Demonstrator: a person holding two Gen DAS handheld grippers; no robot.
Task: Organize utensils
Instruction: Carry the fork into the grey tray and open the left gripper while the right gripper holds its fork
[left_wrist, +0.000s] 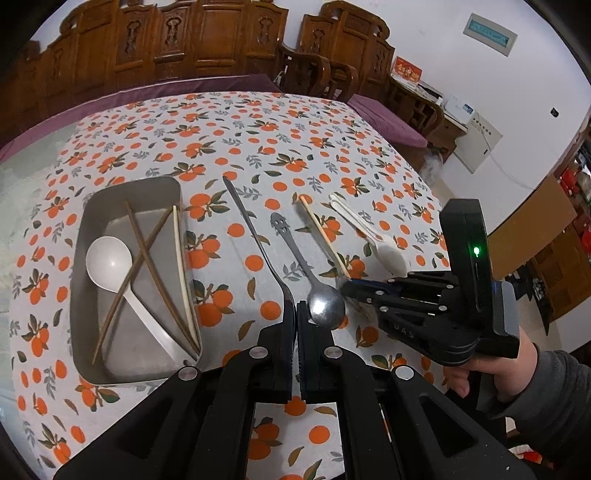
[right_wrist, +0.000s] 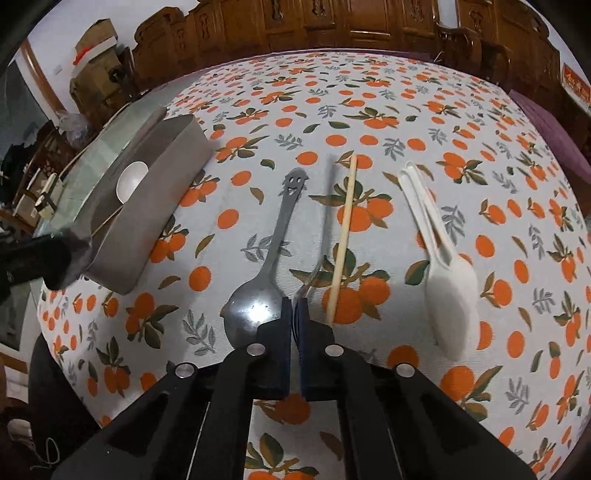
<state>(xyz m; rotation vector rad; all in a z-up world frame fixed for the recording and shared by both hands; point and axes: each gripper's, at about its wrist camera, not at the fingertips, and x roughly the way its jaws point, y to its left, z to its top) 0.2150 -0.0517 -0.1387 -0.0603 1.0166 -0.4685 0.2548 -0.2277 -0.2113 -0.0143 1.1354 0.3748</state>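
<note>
- On the orange-print tablecloth, a metal tray holds a white ladle and chopsticks.
- Right of the tray lie a metal spoon, a pale chopstick and a white spoon.
- The left gripper is pressed together with nothing in it.
- The right gripper pinches the tine end of a blurred fork.

orange-print tablecloth, carved wooden chairs
</note>
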